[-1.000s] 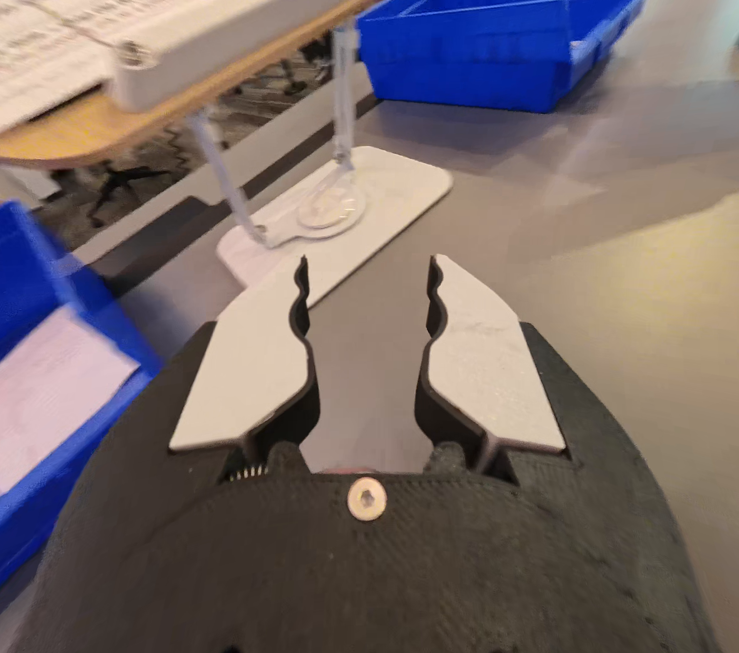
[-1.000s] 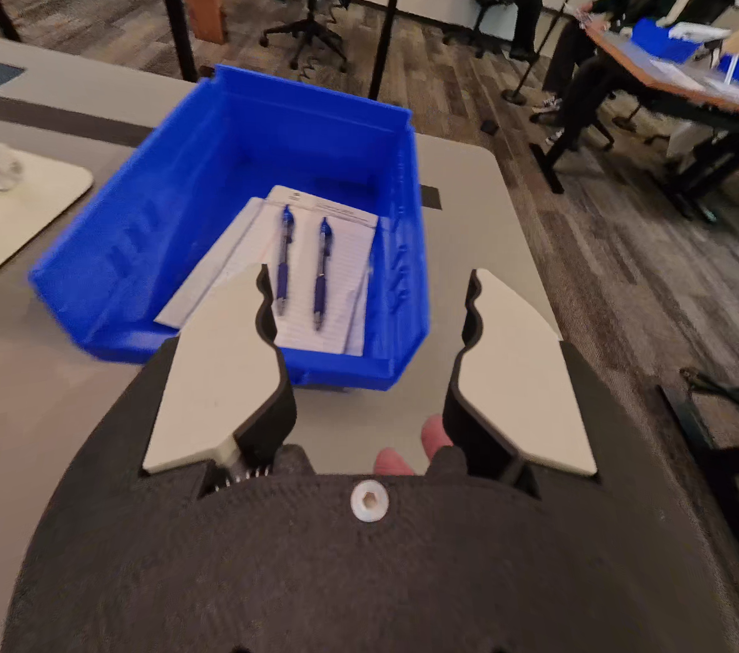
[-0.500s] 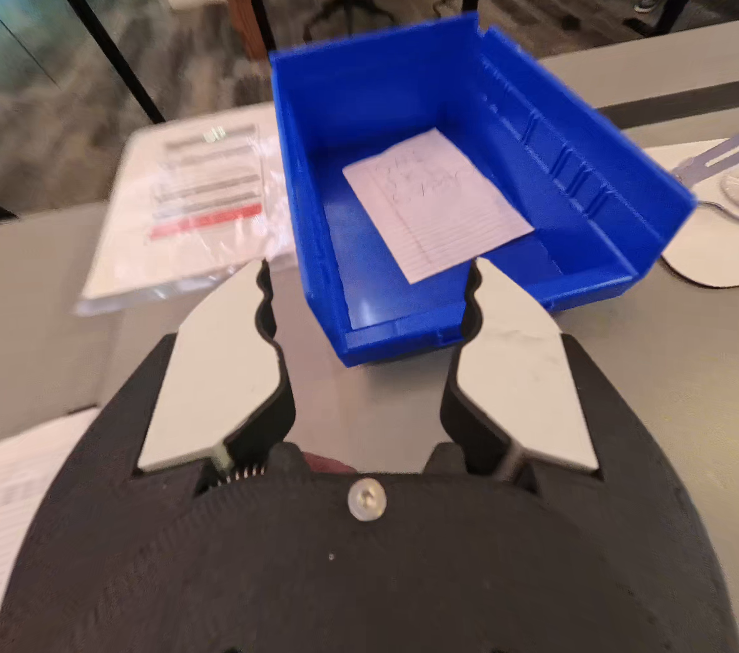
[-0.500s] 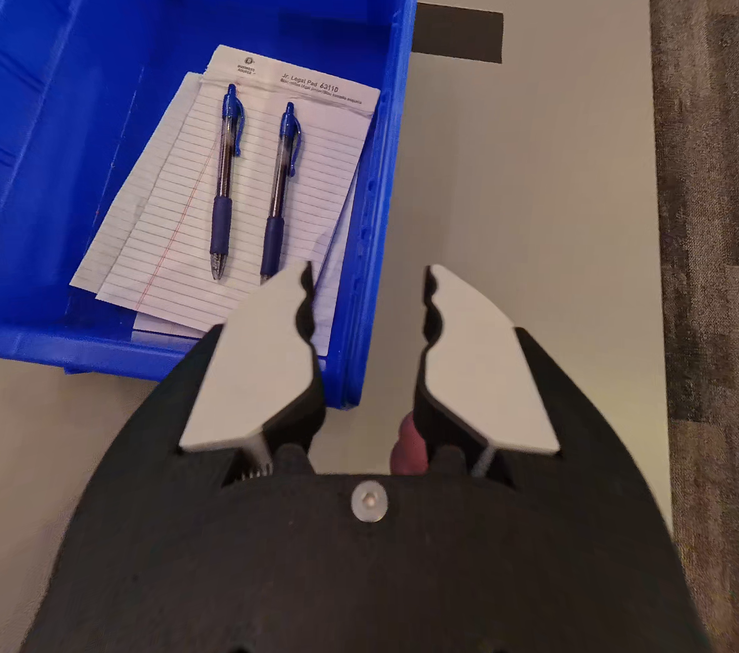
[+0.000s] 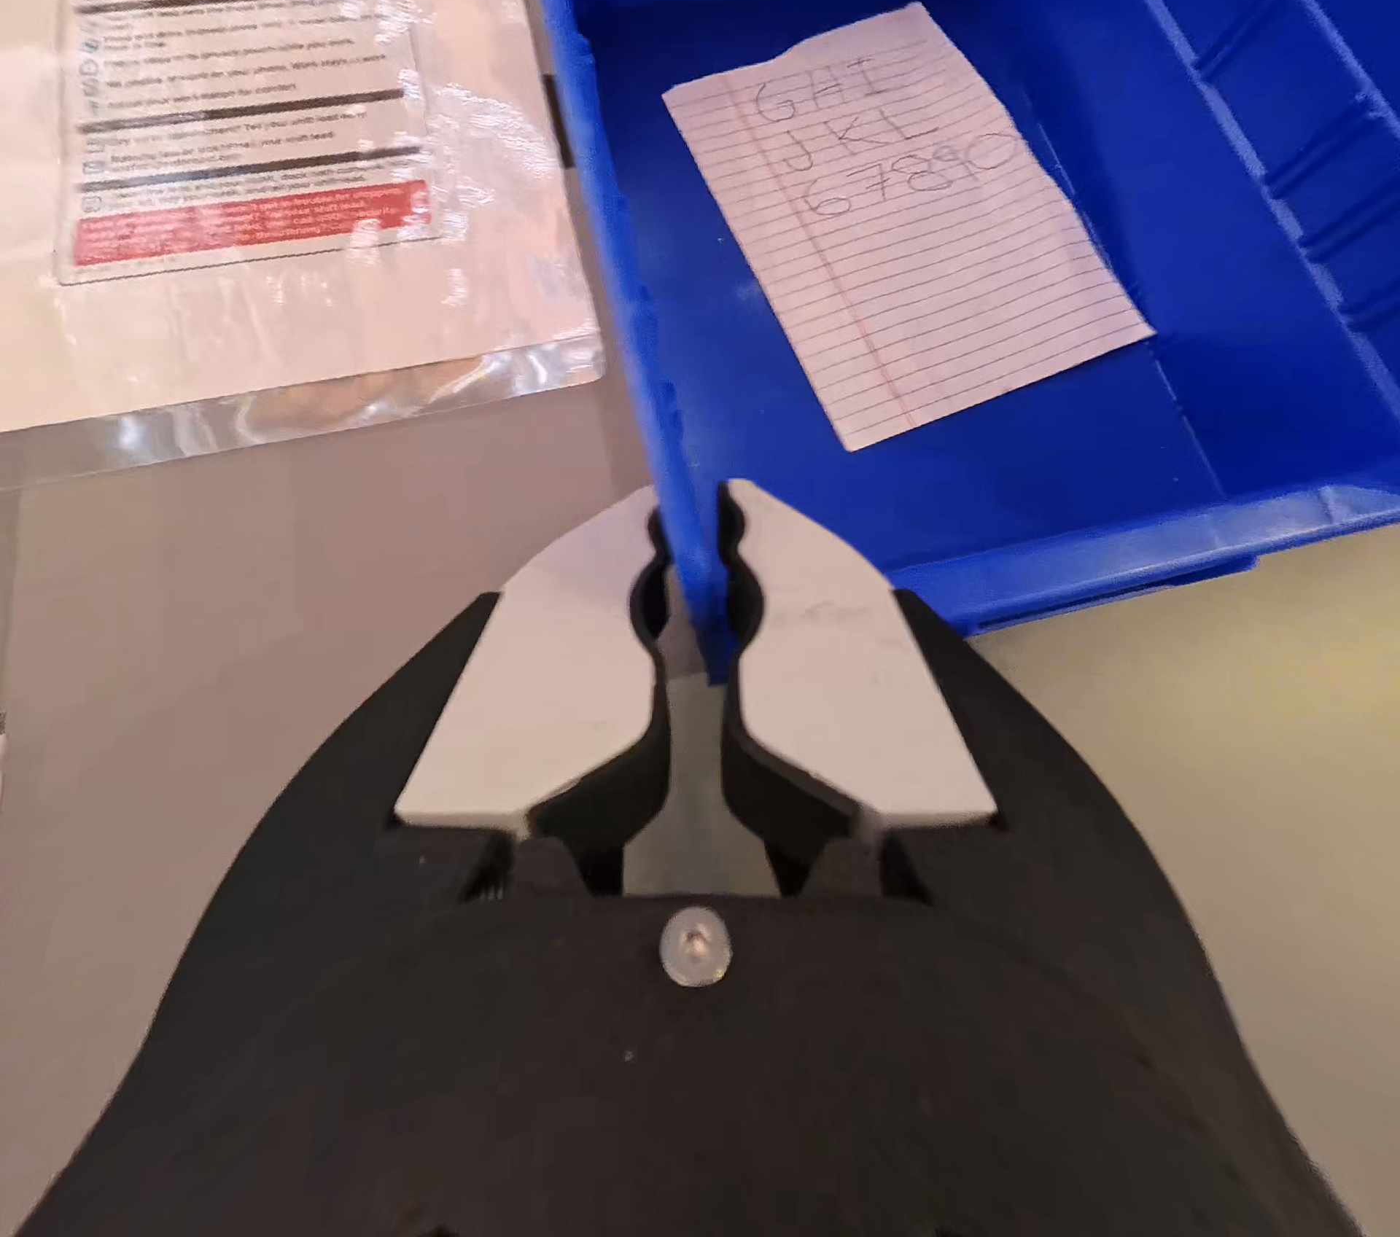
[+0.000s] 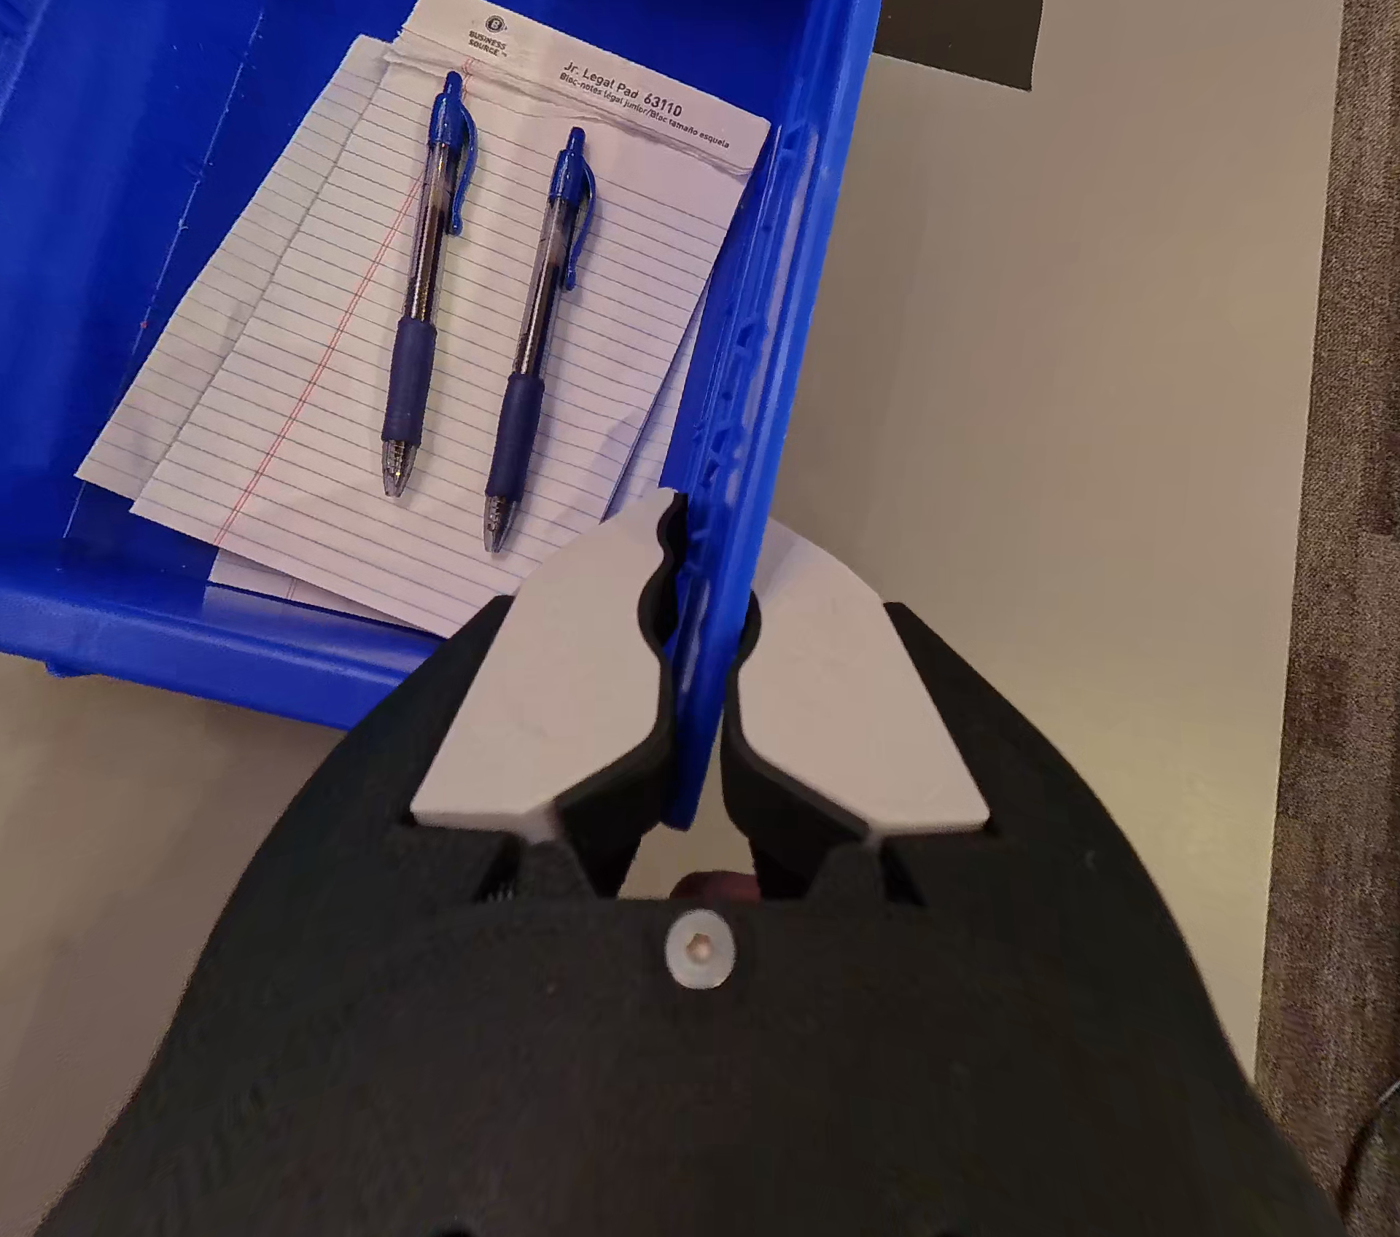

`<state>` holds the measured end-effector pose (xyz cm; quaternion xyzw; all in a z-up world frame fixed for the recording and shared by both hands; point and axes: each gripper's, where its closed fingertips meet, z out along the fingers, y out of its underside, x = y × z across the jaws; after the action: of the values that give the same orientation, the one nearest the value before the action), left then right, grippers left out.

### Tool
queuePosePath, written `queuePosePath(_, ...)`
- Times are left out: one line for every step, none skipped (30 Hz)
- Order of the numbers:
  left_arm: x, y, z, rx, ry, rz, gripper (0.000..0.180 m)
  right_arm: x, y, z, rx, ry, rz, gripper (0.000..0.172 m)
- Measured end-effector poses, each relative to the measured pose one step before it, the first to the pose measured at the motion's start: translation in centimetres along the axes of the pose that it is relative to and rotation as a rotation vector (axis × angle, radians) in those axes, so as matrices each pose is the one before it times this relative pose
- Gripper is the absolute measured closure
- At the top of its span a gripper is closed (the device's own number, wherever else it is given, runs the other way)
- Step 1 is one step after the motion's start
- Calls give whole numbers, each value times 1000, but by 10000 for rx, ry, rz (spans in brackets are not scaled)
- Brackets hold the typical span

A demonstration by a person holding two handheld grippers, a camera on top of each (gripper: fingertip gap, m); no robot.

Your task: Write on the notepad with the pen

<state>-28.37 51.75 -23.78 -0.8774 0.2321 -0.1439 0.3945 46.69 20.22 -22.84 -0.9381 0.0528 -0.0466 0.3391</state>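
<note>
blue plastic walls sit clamped in both tongs, the left tongs on the bin holding a written sheet, the right tongs on the bin where two pens lie on the notepad, likely to drag both nearer on the table.

The blue bin is looking like smooth, shiny plastic. The notepad is showing matt, lined paper. The pens are showing clear plastic and soft blue grips. A sheet is lying under glossy, crinkly plastic. The desk is looking smooth and dull.
</note>
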Motion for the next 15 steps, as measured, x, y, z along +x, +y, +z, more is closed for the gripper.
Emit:
queuePosePath(-221,-66,-3,1,-81,150,173,2,12,11,-31,21,-44,165)
queuePosePath(-84,-20,35,-39,-13,15,173,-8,2,3,-28,21,-57,165)
queuePosePath(-128,-36,27,-22,-72,35,174,11,8,11,-23,18,-45,165)
queuePosePath(-148,-30,32,-22,-65,-6,175,-7,10,3,-37,7,0,165)
queuePosePath(-95,-35,37,-22,-12,-23,176,-15,19,-10,-45,-18,38,165)
queuePosePath(-70,-45,38,22,41,-63,176,-22,15,-3,-50,-38,65,165)
queuePosePath(-108,-36,32,42,43,-154,176,-30,29,-12,-57,-43,95,165)
queuePosePath(-111,-17,3,40,62,-139,176,-75,38,-25,-91,-53,92,165)
queuePosePath(-101,-7,-16,17,49,-69,177,-59,46,-19,-111,-8,4,165)
queuePosePath(-105,-5,-66,11,29,28,177,-54,63,-36,-109,15,-26,165)
queuePosePath(-110,-54,-111,59,19,-4,177,-68,45,-38,-86,-17,39,165)
queuePosePath(-60,-48,-146,58,25,-19,176,-102,63,-42,-73,-49,62,165)
queuePosePath(-29,-22,-165,-14,12,75,176,-125,93,-63,-85,-43,24,165)
queuePosePath(-19,-12,-195,-24,5,97,176,-108,73,-62,-82,-17,-26,165)
queuePosePath(-19,-82,-212,30,16,25,176,-88,47,-74,-58,-1,-34,165)
